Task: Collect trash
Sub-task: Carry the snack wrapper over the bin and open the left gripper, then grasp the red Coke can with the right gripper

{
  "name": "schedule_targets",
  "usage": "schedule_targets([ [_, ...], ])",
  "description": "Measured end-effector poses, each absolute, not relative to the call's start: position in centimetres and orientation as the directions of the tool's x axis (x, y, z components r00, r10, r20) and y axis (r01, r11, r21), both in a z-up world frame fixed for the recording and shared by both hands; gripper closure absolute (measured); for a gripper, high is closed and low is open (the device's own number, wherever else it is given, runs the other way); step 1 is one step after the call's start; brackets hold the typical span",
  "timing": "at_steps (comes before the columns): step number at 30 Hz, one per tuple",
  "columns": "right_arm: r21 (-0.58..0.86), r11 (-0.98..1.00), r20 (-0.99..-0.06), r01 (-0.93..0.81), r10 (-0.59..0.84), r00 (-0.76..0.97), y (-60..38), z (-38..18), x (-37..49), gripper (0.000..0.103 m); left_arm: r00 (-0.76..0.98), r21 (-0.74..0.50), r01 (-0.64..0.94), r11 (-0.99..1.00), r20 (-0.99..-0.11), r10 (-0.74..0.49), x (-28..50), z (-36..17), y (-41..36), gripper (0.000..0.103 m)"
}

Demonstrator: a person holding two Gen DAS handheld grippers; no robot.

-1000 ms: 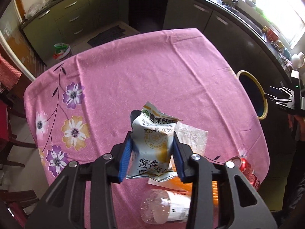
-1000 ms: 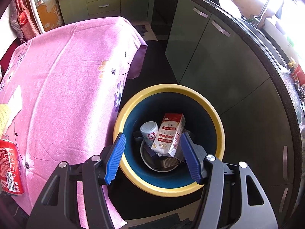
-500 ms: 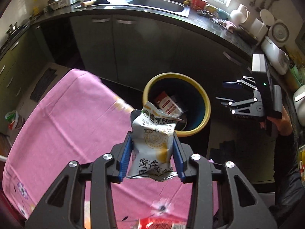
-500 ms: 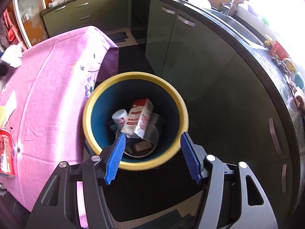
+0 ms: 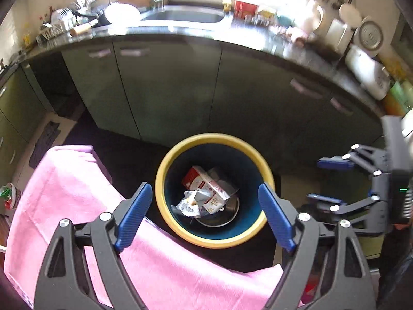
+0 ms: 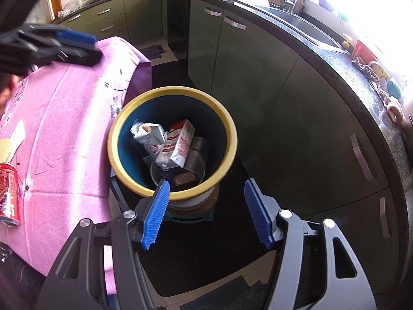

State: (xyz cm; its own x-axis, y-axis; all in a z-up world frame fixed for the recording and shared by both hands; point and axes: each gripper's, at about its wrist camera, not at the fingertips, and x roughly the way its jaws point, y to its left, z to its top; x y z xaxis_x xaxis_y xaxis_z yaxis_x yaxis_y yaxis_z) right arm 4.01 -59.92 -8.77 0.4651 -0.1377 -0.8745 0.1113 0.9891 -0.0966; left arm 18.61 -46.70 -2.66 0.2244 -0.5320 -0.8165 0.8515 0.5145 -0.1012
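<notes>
A yellow-rimmed blue trash bin (image 5: 165,170) stands on the floor beside the pink-clothed table (image 5: 64,188). My left gripper (image 5: 205,217) is open and empty above the bin. The white snack wrapper (image 5: 189,204) lies inside the bin beside a red-and-white carton (image 5: 206,183). In the right wrist view the wrapper (image 6: 147,133) and carton (image 6: 179,143) sit in the bin (image 6: 229,129). My right gripper (image 6: 206,213) is open and empty, just outside the bin's near rim. It also shows in the left wrist view (image 5: 333,180).
A red soda can (image 6: 7,193) and a pale packet (image 6: 7,146) lie on the table (image 6: 64,129). Green kitchen cabinets (image 6: 258,72) and a dark counter with a sink run behind the bin. The left gripper's fingers (image 6: 74,37) show at the upper left.
My left gripper swung over the bin and opened. The snack wrapper dropped out of it into the bin. My right gripper drew back a little from the bin.
</notes>
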Motion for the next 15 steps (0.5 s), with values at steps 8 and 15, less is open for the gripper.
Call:
schedule_targets([
  [8, -0.078, 0.990, -0.886, -0.114, -0.016, 0.463, -51.3, -7.9, 4.4, 0.043, 0.440, -0.177, 0.747, 0.640, -0.590, -0.677, 12.1, 5.8, -30.0, 0.006],
  [15, 0.018, 0.932, -0.903, -0.363, 0.171, 0.394, -40.9, -5.8, 3.8, 0.039, 0.654, -0.138, 0.573, 0.808, -0.517, -0.552, 5.8, 5.6, -17.3, 0.006],
])
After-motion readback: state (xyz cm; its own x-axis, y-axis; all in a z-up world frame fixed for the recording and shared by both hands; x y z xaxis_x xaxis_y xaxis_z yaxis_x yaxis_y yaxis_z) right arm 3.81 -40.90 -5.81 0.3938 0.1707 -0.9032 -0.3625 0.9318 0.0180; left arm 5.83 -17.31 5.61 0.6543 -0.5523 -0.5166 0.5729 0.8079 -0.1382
